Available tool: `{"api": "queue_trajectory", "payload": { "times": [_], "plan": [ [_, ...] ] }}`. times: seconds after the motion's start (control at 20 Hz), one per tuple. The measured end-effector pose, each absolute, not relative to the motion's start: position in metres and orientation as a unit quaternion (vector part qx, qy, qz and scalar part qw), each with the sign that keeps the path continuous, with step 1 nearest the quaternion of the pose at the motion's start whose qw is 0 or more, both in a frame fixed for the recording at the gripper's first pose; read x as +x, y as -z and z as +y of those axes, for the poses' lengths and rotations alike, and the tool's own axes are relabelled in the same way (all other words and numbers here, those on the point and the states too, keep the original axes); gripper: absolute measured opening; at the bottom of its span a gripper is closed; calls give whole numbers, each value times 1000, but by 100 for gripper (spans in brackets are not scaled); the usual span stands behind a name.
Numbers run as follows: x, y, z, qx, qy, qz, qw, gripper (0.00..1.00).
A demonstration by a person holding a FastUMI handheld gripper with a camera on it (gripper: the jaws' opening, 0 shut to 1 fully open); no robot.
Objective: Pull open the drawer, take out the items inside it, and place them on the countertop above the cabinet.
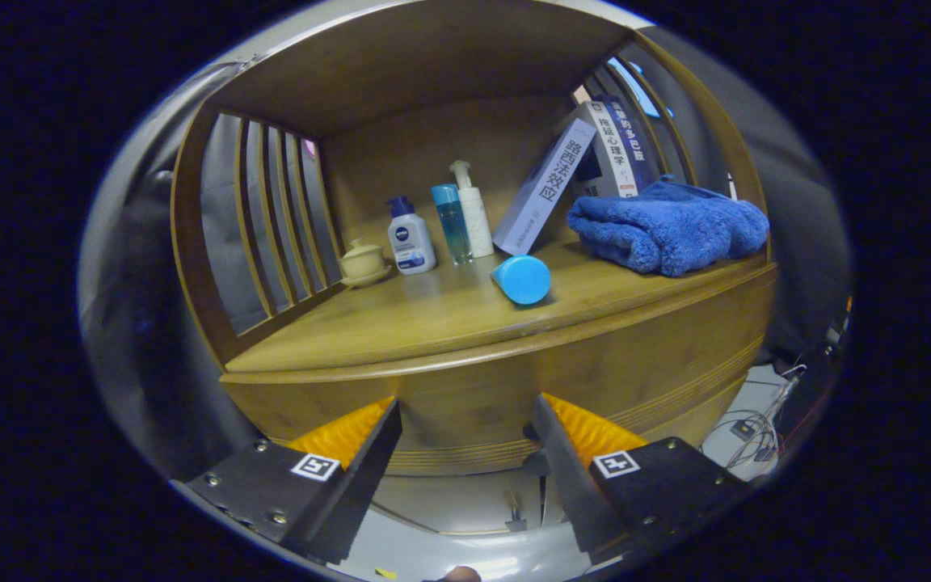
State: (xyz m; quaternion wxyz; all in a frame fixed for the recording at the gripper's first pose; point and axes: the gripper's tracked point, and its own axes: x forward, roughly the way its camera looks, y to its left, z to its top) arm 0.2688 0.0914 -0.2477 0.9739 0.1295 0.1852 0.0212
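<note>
Squarely ahead, the drawer (506, 404) sits shut under the front edge of the countertop (401, 323), its long axis crosswise to the open, empty gripper (465, 436), while a blue towel (667, 226) and bottles (441, 226) rest on the countertop beyond.

drawer (506, 396): I see its wooden front in the lower middle of the frame, closed, flush under the countertop edge, grooved lines along its bottom.
countertop (401, 319): wooden shelf surface across the middle of the frame, just above the drawer.
gripper (465, 440): my two fingers stand apart at the bottom, tips near the drawer front, nothing between them.
</note>
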Motion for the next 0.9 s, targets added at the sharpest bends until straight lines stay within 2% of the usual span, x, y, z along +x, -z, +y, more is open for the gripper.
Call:
{"api": "queue_trajectory", "payload": {
  "times": [0.55, 0.9],
  "plan": [
    [249, 228, 79, 114, -16, 169, 979, 100],
    [225, 169, 63, 82, -17, 126, 988, 100]
  ]
}}
